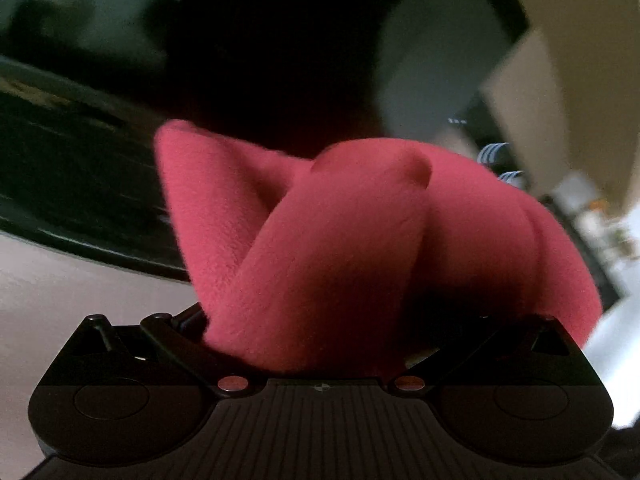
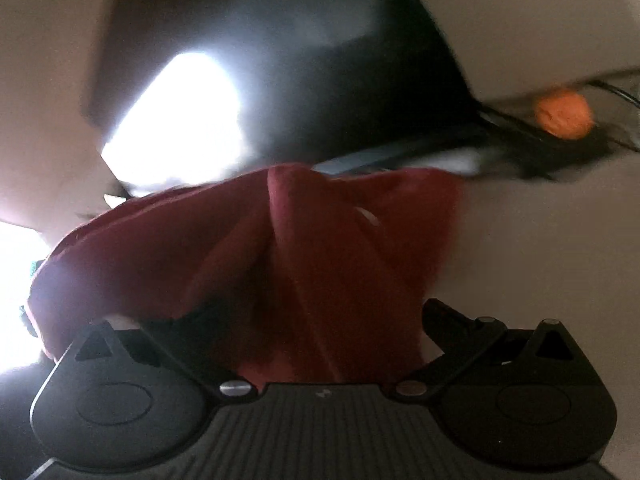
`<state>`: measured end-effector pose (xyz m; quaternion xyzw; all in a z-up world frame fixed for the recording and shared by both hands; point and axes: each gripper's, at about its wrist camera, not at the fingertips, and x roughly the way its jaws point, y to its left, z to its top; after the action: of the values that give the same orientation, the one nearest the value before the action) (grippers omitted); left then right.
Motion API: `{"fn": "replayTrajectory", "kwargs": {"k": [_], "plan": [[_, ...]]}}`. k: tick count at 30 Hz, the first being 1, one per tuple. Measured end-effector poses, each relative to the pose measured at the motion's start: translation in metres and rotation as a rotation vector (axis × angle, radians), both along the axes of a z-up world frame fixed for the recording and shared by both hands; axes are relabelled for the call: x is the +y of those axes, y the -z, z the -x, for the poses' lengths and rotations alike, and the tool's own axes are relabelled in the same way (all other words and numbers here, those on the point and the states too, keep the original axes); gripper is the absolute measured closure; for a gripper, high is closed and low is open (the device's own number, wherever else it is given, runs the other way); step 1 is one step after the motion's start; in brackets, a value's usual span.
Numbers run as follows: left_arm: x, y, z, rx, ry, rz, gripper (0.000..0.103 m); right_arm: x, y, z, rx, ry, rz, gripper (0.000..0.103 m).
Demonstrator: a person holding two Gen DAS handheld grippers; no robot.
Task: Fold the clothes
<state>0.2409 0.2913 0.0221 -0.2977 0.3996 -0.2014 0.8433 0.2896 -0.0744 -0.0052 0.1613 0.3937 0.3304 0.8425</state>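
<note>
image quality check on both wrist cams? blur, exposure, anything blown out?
Left wrist: background smeared by motion blur, the red garment evenly lit, soft but readable, fisheye bending the edges. Right wrist: a blown-out white patch at upper left and more glare at the left edge, the garment backlit and dark maroon, the orange object blurred; fingertips hidden by cloth in both.

**Red fleece bunched over the left gripper**

A red fleecy garment (image 1: 340, 248) fills the middle of the left wrist view, piled in thick rolled folds over the left gripper (image 1: 320, 344). The cloth hides both fingers, so only the black linkage arms and the ribbed body below show; whether the jaws are closed cannot be told. One fold stands up at the left, another rounds over the centre. Behind it lies a blurred dark surface (image 1: 72, 168), with pale walls (image 1: 580, 60) at the right.
</note>
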Motion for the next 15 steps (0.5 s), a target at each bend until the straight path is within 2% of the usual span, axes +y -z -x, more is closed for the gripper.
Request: {"fn": "replayTrajectory", "kwargs": {"k": [2,6,10,13,15], "plan": [[0.028,-0.002,0.003,-0.002,-0.04,-0.04,0.0,0.004,0.004,0.008,-0.007,0.052,0.098,0.0],[0.085,-0.006,0.009,-0.006,-0.121,-0.121,0.0,0.003,-0.004,0.026,-0.039,0.094,0.196,0.0],[0.084,-0.036,0.036,-0.143,-0.122,-0.1,0.0,0.02,-0.032,0.042,-0.178,0.154,0.265,0.0],[0.065,-0.061,0.043,-0.258,-0.058,-0.027,0.0,0.04,-0.047,0.05,-0.278,0.134,0.243,0.0],[0.044,-0.068,0.036,-0.304,0.029,-0.014,0.0,0.052,-0.045,0.047,-0.287,0.104,0.219,0.0]]}}
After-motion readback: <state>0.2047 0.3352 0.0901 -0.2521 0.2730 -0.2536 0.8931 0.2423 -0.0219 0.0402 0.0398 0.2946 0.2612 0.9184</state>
